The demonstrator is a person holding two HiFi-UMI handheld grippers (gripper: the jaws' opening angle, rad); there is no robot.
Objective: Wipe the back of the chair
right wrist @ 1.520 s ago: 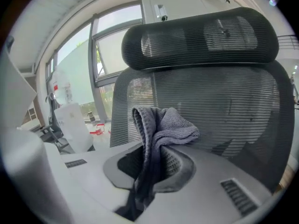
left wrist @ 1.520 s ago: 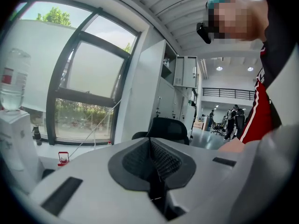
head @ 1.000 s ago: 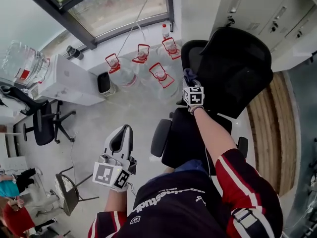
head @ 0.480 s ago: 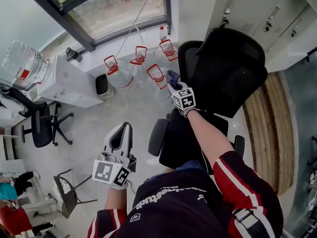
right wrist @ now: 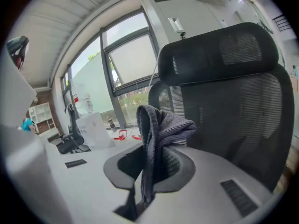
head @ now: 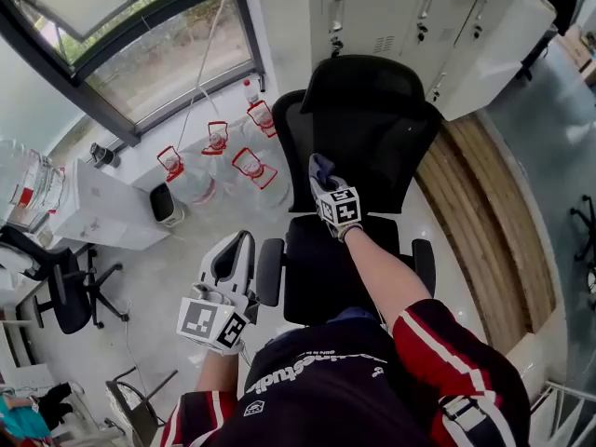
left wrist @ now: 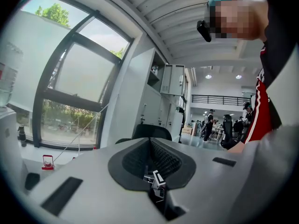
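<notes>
Right gripper [right wrist: 149,171]: jaws pinched on a grey, folded microfibre cloth [right wrist: 159,129], which stands up out of them and flops over to the right.
Cloth and chair: in the head view the right gripper [head: 322,179] reaches over the black padded seat [head: 321,273] and holds the cloth [head: 320,166] at the lower front of the black mesh chair back [head: 372,142], near its left edge. Whether cloth and mesh touch cannot be told.
Chair back, right gripper view: the mesh [right wrist: 233,111] fills the right half, and the curved black headrest [right wrist: 219,50] sits above it.
Left gripper [left wrist: 152,160]: jaws pressed together with nothing between them. It is held low at the person's left [head: 235,250], well apart from the chair — just outside the left armrest.
Counts: one headrest [head: 363,82]; two black armrests [head: 270,270]; four clear water jugs with red handles [head: 250,166].
Edges: the white metal lockers [head: 372,12] stand close behind the headrest, and a wooden floor strip [head: 489,203] curves along the chair's right side.
Open room: pale floor [head: 149,296] lies free to the left of the seat, bounded by the jugs, a white cabinet [head: 98,208] and the large window [head: 140,54].
</notes>
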